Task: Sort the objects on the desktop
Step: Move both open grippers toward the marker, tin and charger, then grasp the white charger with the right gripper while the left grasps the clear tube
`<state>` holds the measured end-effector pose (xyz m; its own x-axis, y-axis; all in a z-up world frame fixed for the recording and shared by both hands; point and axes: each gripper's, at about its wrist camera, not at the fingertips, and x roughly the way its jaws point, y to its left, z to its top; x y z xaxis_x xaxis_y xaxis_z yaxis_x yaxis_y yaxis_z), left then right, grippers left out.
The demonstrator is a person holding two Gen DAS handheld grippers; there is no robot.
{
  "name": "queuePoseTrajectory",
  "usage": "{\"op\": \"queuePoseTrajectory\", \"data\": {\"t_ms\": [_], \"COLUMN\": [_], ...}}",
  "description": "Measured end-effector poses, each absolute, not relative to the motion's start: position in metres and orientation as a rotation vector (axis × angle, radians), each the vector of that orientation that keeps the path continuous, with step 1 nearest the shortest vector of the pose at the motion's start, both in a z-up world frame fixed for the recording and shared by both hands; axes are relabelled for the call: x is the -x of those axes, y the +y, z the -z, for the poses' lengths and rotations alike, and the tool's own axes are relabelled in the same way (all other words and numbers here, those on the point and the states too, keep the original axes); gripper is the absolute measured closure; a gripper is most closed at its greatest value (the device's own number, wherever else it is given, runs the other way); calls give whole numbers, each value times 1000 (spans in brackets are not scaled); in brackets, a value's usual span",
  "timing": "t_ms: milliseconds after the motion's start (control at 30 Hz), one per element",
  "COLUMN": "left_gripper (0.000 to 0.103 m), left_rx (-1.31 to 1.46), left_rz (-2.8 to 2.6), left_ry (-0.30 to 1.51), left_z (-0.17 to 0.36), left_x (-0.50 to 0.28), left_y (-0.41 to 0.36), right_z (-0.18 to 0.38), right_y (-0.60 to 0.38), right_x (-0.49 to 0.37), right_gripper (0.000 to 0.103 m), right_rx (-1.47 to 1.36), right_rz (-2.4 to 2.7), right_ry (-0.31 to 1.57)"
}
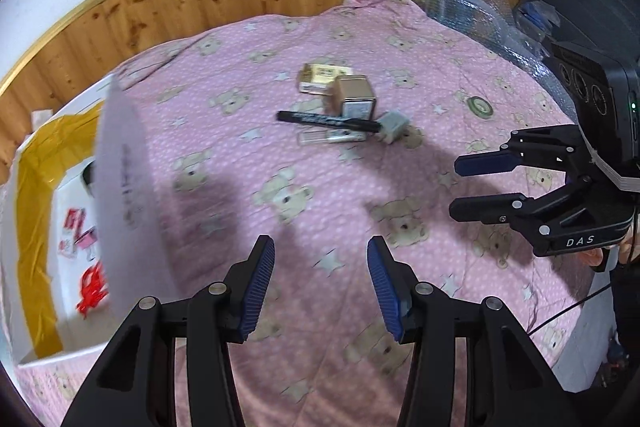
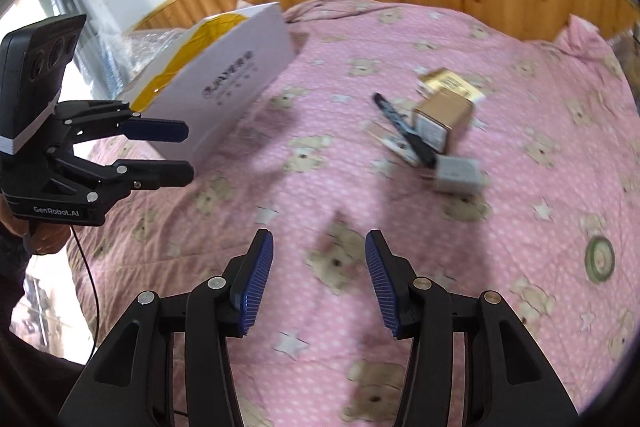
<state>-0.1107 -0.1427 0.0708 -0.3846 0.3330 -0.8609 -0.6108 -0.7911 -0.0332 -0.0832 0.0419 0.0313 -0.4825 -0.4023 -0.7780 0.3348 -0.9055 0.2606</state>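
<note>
Hovering above the pink bear-print cloth (image 1: pixel 320 219), both grippers have their jaws spread and hold nothing: the left gripper (image 1: pixel 320 287) and the right gripper (image 2: pixel 319 283). Well ahead lies a cluster: a black pen (image 1: pixel 328 121) touching a small brown tin (image 1: pixel 356 97), a gold box (image 1: pixel 324 77) behind, a grey block (image 1: pixel 394 125) beside. Only the left wrist view looks into the white box (image 1: pixel 72 227); the right wrist view shows its printed outer wall (image 2: pixel 228 83).

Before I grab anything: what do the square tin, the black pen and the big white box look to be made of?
Square tin: probably thin metal, its brushed, dull sheen suggests that. Black pen: likely plastic, matte with printed lettering. White box: cardboard by its flat printed panel and raised flap, with yellow tape inside.
</note>
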Motion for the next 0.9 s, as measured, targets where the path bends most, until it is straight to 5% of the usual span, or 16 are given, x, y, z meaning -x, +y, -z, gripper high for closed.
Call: {"op": "queuePoseTrajectory", "data": {"t_ms": [900], "left_gripper": [46], "left_rx": [1268], "left_rz": [-2186], "left_ry": [404], "left_z": [30], "left_x": [229], "left_y": [-27], "right_z": [35], "right_y": [82], "right_x": [186], "right_gripper": [43], "right_rx": [-1339], "right_rz": [2512], "right_ry": [-16]}}
